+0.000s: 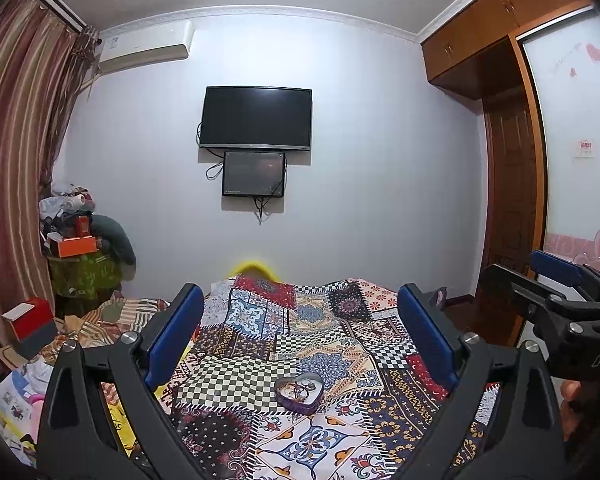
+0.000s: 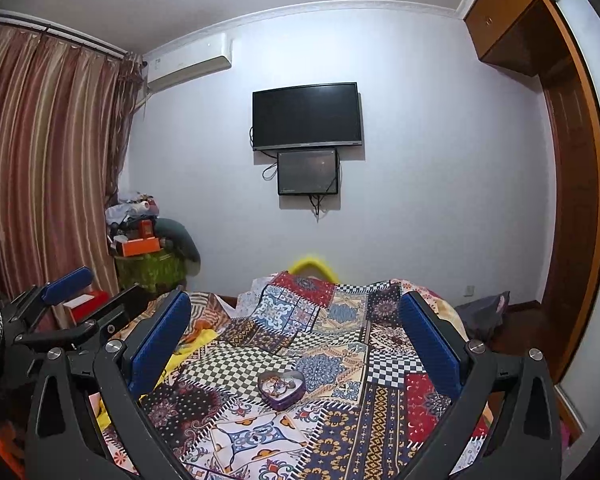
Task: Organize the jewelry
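A purple heart-shaped tin (image 1: 299,394) lies on the patchwork bedspread (image 1: 260,340), with tangled jewelry inside it. It also shows in the right wrist view (image 2: 281,389). My left gripper (image 1: 300,320) is open and empty, held above the bed with the tin below and between its blue pads (image 1: 176,332). My right gripper (image 2: 296,332) is open and empty too, and the tin lies below it, slightly left of centre. Each gripper shows at the edge of the other's view: the right gripper (image 1: 556,280) and the left gripper (image 2: 66,286).
The bed fills the foreground. A wall with two dark screens (image 1: 256,118) is behind it. Striped curtains (image 1: 16,140) and a pile of boxes and clothes (image 1: 76,240) stand at the left. A wooden wardrobe and door (image 1: 508,184) are at the right.
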Tool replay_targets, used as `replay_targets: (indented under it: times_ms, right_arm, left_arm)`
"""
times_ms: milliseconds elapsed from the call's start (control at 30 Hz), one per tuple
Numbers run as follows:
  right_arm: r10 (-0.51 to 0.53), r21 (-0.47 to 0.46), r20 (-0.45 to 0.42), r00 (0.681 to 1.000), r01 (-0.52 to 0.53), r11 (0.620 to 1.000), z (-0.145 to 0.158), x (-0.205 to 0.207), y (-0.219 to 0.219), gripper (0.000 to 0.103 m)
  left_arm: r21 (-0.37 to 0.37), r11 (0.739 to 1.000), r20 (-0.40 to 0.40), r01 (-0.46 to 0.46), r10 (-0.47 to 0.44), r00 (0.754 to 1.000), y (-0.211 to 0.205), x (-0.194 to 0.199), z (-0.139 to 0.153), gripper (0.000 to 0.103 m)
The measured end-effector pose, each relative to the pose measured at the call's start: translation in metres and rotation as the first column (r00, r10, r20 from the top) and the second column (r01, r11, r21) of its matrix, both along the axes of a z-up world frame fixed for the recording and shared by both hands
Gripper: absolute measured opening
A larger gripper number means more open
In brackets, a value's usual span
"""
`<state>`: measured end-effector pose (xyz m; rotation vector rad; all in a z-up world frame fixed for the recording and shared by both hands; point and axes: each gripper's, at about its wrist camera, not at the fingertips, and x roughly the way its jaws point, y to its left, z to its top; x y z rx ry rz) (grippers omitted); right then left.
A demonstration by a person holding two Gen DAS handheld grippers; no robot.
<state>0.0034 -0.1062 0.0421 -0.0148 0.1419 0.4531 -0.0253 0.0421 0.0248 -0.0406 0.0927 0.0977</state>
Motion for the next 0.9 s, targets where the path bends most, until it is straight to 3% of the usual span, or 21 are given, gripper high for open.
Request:
replay_targets:
  times_ms: [900]
  right_arm:
    - [0.006,0.008,-0.05,0.999,-0.006,1.0,0.0006,0.0052,-0.0031,0.103]
  left_arm:
    - [-0.006,1.0,-0.02,0.002,-0.002,1.0,0.0042,0.0049,-0.007,0.101]
